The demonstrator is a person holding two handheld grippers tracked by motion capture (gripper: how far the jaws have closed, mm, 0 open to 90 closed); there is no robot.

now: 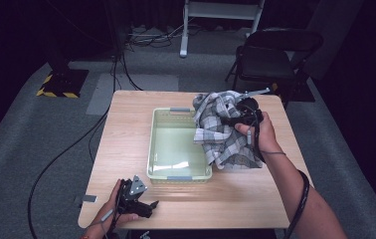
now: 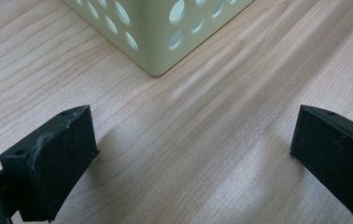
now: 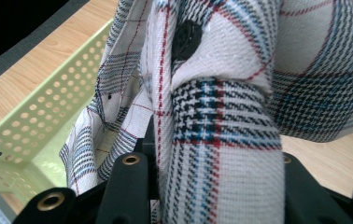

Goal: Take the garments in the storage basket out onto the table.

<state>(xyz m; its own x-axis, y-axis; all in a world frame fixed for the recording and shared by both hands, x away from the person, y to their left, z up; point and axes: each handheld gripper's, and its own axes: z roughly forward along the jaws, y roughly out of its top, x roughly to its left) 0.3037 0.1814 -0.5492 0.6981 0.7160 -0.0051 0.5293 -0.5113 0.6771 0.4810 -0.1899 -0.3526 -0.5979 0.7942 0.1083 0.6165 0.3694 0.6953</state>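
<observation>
Checked cloth: soft, light, limp; draped over the basket right rim.
Right tongs pinch a gathered fold, the best hold; left tongs wide, empty.

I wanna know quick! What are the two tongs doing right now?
Left tongs: open, holding nothing, over the table.
Right tongs: shut on the checked cloth, beside the green basket.

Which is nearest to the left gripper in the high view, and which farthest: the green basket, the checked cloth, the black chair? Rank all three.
From the left gripper, at the table's near left corner:
1. Green basket, mid-table, just beyond it.
2. Checked cloth, draped over the basket's right edge, held by the right gripper.
3. Black chair, behind the table's far right.
</observation>
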